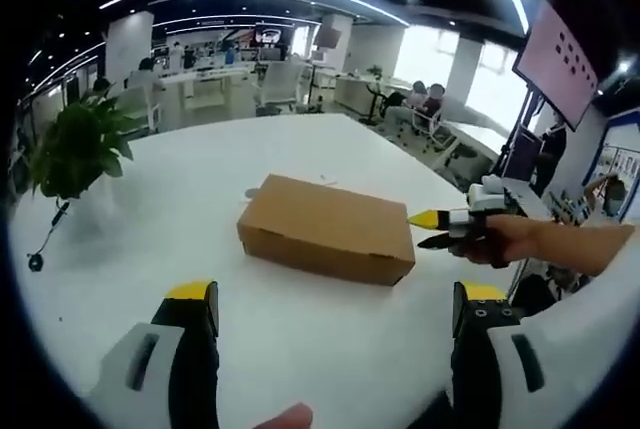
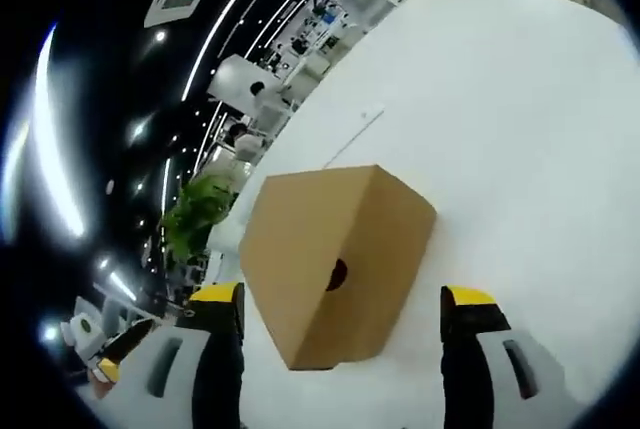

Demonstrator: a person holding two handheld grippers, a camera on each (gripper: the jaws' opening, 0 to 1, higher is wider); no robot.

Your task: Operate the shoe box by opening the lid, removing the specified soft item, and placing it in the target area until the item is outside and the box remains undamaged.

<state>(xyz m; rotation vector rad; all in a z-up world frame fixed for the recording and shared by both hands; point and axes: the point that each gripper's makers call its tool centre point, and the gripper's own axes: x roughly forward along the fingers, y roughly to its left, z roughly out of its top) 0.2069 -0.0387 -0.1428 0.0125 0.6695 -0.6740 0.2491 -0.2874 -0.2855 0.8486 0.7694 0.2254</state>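
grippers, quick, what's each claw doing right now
Left claw: open, holding nothing, short of the shoe box.
Right claw: open, holding nothing, jaws flanking the box's end.

Shoe box (image 1: 327, 228): matt brown cardboard. Table (image 1: 200, 199): smooth white.

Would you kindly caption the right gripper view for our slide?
Right gripper, jaws open, faces the closed cardboard shoe box on the white table.
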